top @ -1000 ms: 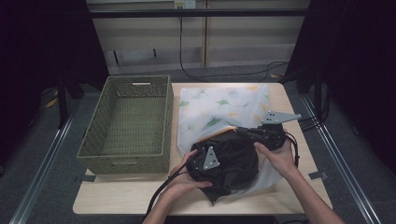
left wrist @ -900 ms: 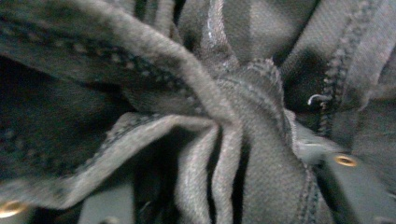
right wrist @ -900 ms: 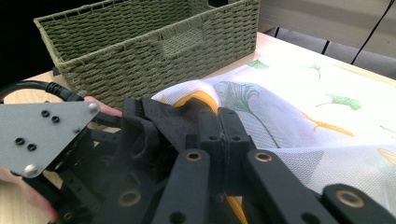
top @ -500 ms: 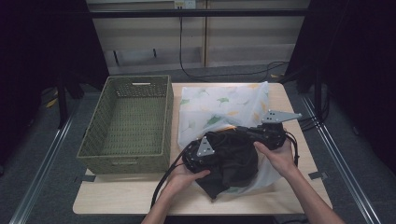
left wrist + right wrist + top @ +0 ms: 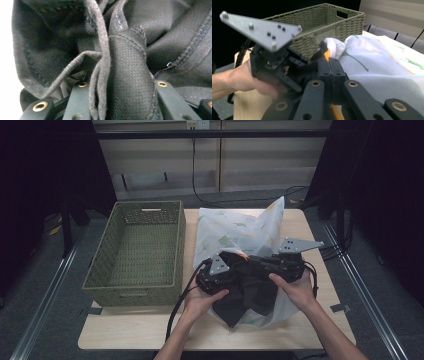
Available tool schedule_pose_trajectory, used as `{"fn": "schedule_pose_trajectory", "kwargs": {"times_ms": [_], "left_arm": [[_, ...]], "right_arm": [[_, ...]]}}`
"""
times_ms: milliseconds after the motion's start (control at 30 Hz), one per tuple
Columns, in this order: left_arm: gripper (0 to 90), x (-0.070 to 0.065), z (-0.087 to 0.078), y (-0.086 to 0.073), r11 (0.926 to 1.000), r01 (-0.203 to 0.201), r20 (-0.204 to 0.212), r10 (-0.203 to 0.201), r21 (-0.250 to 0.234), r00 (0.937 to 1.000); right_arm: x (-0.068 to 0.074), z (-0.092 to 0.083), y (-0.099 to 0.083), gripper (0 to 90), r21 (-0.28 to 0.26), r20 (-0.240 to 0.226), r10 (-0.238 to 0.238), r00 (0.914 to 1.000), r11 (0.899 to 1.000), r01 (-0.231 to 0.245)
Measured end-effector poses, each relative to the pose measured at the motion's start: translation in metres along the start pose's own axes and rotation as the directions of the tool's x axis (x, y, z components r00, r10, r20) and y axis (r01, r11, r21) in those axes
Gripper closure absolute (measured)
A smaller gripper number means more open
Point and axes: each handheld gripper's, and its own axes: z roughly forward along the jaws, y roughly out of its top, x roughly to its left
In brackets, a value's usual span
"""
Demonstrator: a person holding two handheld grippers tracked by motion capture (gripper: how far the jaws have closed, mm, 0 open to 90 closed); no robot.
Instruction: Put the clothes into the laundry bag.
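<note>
1. Along the left edge of the table point(image 5: 150, 332) stands a green woven basket point(image 5: 137, 250); its near wall hides the front strip of its floor in the high view, and the right gripper view shows its far end beyond the other tool.
2. Just right of the basket, near the front edge, the person's left hand point(image 5: 200, 301) comes up from below, wrapped round the left gripper point(image 5: 231, 276). Its tips are buried in a dark garment point(image 5: 250, 292), so the high view does not show them.
3. From the left gripper view, the two black jaws rise on either side of a thick fold of that dark garment point(image 5: 127, 75). They have just been closing, and the fold sits pinched between them. Cloth covers what lies beyond, and the picture's left edge is washed out white.
4. Toward the middle of the table, the garment lies half inside a white bag with a leaf print point(image 5: 240, 232). The bag's upper flap stands lifted, and how much cloth is already inside is hard to tell.
5. At the right, the right hand point(image 5: 297, 290) holds the right gripper point(image 5: 252, 265), which points left toward the other tool. Its jaws are pressed together on the bag's rim point(image 5: 332, 50), seen in the right gripper view, where an orange strip shows between them.
6. Both forearms are cut off by the bottom of the high view.
</note>
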Motion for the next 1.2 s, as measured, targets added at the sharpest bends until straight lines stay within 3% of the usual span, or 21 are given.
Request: {"fn": "schedule_pose_trajectory", "kwargs": {"times_ms": [67,100,167,267,333,433,533,600,667,733,767,867,933,1133,1200], "left_arm": [[66.1,0.001,-0.001,0.004,0.9992,0.009,-0.035,-0.011,-0.039,0.9993],[66.0,0.002,-0.001,0.008,0.9978,0.036,-0.048,-0.039,-0.055,0.9981],[66.1,0.001,-0.002,0.014,0.9969,0.037,-0.081,-0.042,-0.070,0.9959],[66.2,0.006,-0.007,0.028,0.9912,0.068,-0.107,-0.080,-0.114,0.9911],[66.3,0.009,-0.014,0.038,0.9836,0.084,-0.112,-0.103,-0.160,0.9884],[66.3,0.013,-0.020,0.048,0.9680,0.103,-0.150,-0.140,-0.229,0.9788],[66.3,0.015,-0.016,0.050,0.9610,0.124,-0.183,-0.172,-0.247,0.9680],[66.0,0.016,-0.007,0.045,0.9620,0.126,-0.197,-0.176,-0.243,0.9646],[65.5,0.018,0.009,0.035,0.9786,0.092,-0.209,-0.131,-0.184,0.9691],[64.1,0.022,0.027,0.018,0.9900,0.088,-0.174,-0.106,-0.110,0.9790],[62.6,0.023,0.037,0.009,0.9923,0.094,-0.165,-0.106,-0.081,0.9805],[57.1,0.026,0.049,-0.013,0.9939,0.098,-0.112,-0.103,-0.050,0.9884],[52.1,0.027,0.050,-0.020,0.9950,0.097,-0.104,-0.099,-0.024,0.9896],[28.9,0.018,0.050,-0.021,0.9988,0.034,-0.079,-0.031,0.035,0.9964],[21.4,0.018,0.043,-0.020,0.9976,0.067,-0.024,-0.066,0.018,0.9975]], "right_arm": [[0.001,-0.002,0.002,89.5,-0.014,-0.009,0.015,0.9999,1.000,-0.015],[0.004,-0.002,0.004,89.5,-0.024,-0.019,0.021,0.9996,0.999,-0.021],[0.011,-0.002,0.009,89.5,-0.025,-0.024,-0.001,0.9997,1.000,0.000],[0.020,-0.002,0.015,89.5,-0.048,-0.062,-0.015,0.9980,0.999,0.012],[0.023,-0.003,0.018,89.5,-0.055,-0.066,-0.024,0.9975,0.998,0.021],[0.020,-0.006,0.017,89.5,-0.066,-0.072,-0.004,0.9974,0.998,0.000],[0.016,-0.008,0.016,89.5,-0.071,-0.064,0.019,0.9978,0.997,-0.024],[0.015,-0.009,0.016,89.5,-0.069,-0.064,0.026,0.9976,0.997,-0.030],[0.014,-0.009,0.014,89.5,-0.060,-0.055,0.030,0.9981,0.998,-0.033],[0.010,-0.006,0.011,89.5,-0.033,-0.045,0.042,0.9981,0.999,-0.044],[0.008,-0.004,0.008,89.5,-0.015,-0.030,0.049,0.9983,0.999,-0.050],[0.001,0.001,-0.006,89.4,0.046,-0.001,0.049,0.9988,0.998,-0.049],[-0.003,0.000,-0.016,89.3,0.075,0.013,0.060,0.9981,0.995,-0.060],[-0.011,0.001,-0.047,89.0,0.146,0.034,0.085,0.9958,0.985,-0.090],[-0.013,0.002,-0.052,88.9,0.157,0.036,0.086,0.9956,0.983,-0.091]]}}
